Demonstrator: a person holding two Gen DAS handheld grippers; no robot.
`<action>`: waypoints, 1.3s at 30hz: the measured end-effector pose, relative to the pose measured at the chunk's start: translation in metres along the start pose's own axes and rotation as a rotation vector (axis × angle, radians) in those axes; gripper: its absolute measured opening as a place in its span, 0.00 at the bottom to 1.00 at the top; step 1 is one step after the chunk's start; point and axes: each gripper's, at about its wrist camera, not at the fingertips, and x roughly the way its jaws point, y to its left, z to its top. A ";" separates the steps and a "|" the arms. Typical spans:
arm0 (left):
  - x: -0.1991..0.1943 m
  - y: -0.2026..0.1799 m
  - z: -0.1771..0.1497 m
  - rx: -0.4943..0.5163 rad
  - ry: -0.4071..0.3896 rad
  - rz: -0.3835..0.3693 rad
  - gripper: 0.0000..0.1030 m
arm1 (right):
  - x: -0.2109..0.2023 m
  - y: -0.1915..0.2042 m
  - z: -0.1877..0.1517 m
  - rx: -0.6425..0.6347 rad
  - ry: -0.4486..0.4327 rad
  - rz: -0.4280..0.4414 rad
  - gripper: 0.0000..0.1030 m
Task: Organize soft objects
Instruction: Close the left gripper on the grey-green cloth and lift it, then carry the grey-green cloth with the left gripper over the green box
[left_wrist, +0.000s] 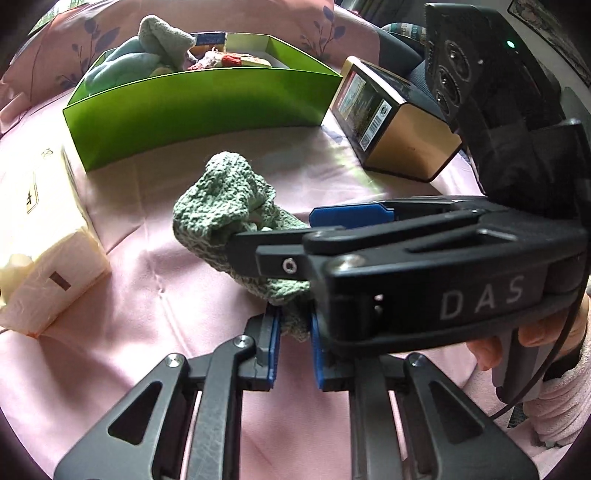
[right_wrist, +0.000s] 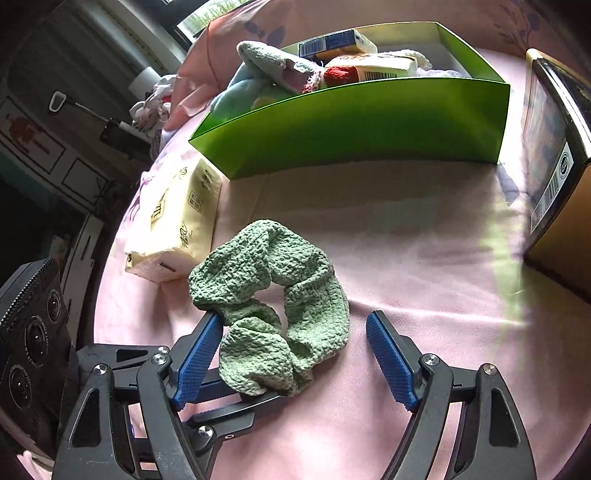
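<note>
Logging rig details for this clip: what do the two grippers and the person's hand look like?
Both grippers are black linkages with silver bolts and ribbed blue pads. The right gripper carries white "DAS" lettering, a green light and a thin black cable. The hand is bare, with a fuzzy pale pink sleeve.

a sage-green crinkle-knit scrunchie lies looped on the pink bedsheet, its hole facing up. at its 12 o'clock stands the lime-green box, open-topped, holding a blue plush, grey cloth and wrapped packs.
</note>
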 end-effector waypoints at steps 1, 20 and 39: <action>0.000 0.003 0.000 -0.011 0.003 -0.001 0.15 | 0.000 0.000 -0.001 -0.001 0.003 0.014 0.68; -0.018 -0.001 -0.005 -0.004 -0.034 0.038 0.15 | -0.030 0.011 -0.011 -0.017 -0.098 0.073 0.17; -0.047 -0.035 -0.005 0.053 -0.086 0.059 0.15 | -0.076 0.020 -0.028 -0.012 -0.180 0.091 0.17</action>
